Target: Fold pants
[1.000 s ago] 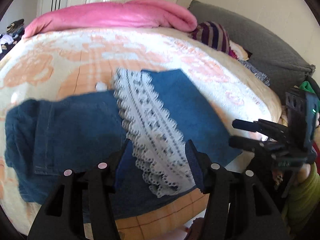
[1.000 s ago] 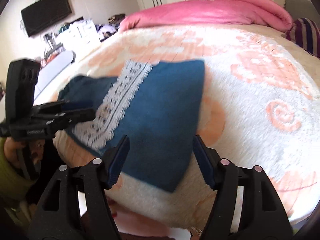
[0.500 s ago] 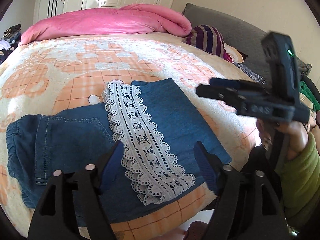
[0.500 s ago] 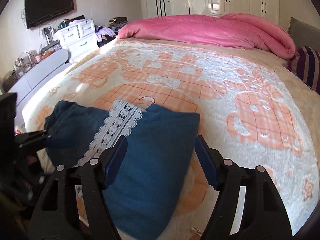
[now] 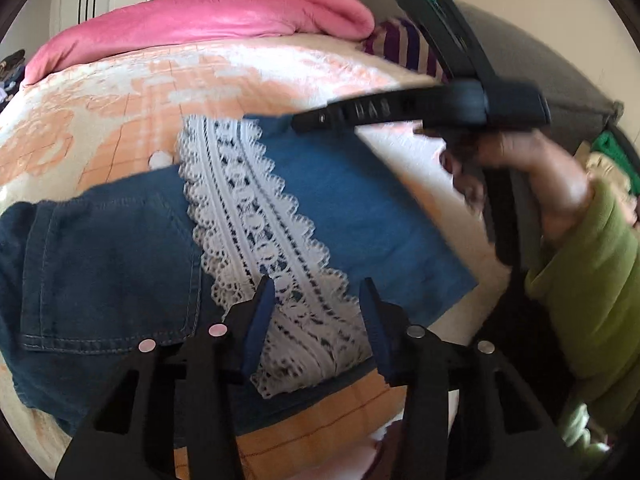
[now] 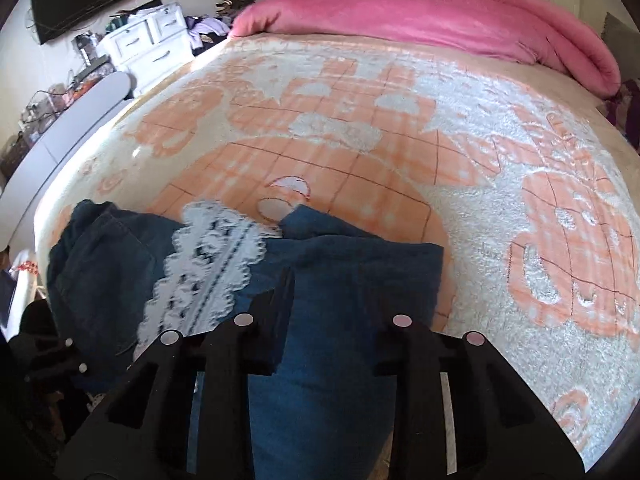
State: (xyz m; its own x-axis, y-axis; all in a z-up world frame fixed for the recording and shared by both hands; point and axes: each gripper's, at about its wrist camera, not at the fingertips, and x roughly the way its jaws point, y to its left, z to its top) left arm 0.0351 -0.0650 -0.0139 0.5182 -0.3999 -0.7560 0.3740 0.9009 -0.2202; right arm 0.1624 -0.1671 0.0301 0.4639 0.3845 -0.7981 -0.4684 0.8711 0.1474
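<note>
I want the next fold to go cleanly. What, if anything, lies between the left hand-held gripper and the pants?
Nothing visible: the left hand-held gripper is open directly over the pants, at their white lace strip.

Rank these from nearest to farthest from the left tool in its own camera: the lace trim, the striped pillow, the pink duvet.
1. lace trim: directly between and ahead of the left tool.
2. striped pillow: far right.
3. pink duvet: across the bed's far end.

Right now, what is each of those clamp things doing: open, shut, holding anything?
Left gripper: open, nothing held, over the lace strip of the pants.
Right gripper: open, nothing held, above the pants.
</note>
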